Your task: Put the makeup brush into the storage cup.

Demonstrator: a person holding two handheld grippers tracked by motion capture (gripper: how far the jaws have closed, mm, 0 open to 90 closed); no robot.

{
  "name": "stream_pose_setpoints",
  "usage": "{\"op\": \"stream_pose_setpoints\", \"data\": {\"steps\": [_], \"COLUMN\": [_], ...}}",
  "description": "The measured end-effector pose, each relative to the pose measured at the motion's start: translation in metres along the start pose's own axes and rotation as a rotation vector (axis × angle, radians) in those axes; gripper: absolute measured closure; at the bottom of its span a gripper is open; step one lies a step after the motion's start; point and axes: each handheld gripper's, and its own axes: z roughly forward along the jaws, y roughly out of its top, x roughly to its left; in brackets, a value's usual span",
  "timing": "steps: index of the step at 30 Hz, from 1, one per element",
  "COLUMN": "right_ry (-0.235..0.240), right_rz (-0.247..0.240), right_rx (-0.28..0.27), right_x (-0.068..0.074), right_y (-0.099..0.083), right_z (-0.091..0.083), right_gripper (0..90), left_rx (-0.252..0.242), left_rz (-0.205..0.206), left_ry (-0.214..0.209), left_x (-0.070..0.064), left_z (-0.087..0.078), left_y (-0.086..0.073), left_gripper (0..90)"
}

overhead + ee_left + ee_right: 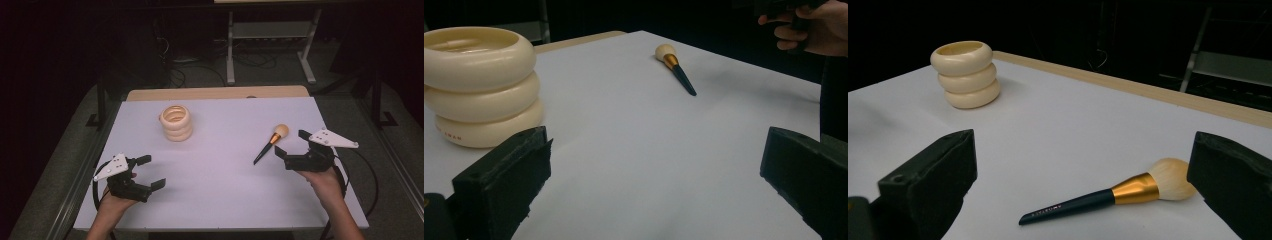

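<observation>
A makeup brush with a cream head, gold ferrule and dark tapered handle point(271, 142) lies flat on the white table point(215, 195), just ahead of the right gripper point(291, 143), whose jaws stand wide apart and hold nothing. The right gripper view shows small lettering on the handle, too fine to read. The left gripper point(151, 172) gapes empty too, near a cream holder of three stacked rings point(176, 122); its view catches faint print on the lowest ring
</observation>
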Motion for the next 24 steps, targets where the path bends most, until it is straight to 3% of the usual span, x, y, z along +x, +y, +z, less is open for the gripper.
{"op": "stream_pose_setpoints", "data": {"steps": [24], "right_ry": [0.001], "right_rz": [0.003], "right_rx": [0.012], "right_x": [-0.006], "right_y": [0.011], "right_z": [0.019], "right_gripper": [0.0], "left_rx": [-0.005], "left_rz": [-0.003], "left_ry": [-0.004], "left_x": [0.0], "left_z": [-0.001], "left_y": [0.0], "left_gripper": [0.0]}}
